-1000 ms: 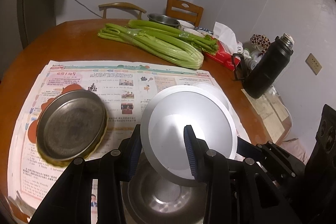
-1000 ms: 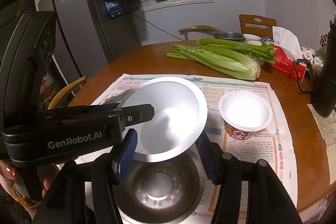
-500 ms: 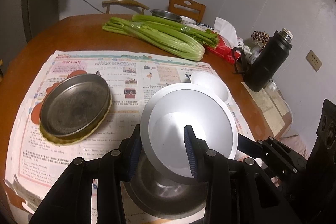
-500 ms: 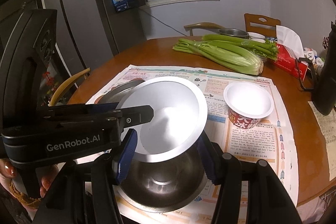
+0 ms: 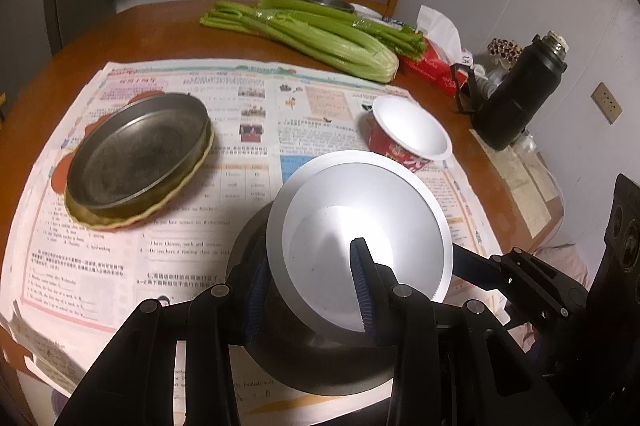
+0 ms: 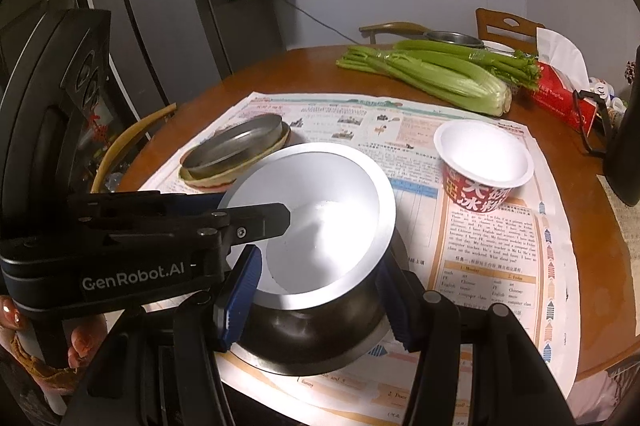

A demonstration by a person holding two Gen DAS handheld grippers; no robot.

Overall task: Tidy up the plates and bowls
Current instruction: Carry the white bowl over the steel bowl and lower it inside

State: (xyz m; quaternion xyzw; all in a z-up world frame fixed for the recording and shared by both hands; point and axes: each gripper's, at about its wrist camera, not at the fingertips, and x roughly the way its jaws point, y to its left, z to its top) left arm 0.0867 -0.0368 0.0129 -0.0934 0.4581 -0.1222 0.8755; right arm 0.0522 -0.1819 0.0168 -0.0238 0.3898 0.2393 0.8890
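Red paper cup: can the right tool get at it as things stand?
Probably not yet. The right tool is shut on the silver bowl. The path to the red paper cup, across the newspaper, looks free.

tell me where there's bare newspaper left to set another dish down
The widest free patch of newspaper lies between the metal pan and the red paper cup. More is bare in front of the pan, toward the near edge. It is crowded at the steel bowl, where both hand-held grippers hold the white bowl, and behind, by the celery.
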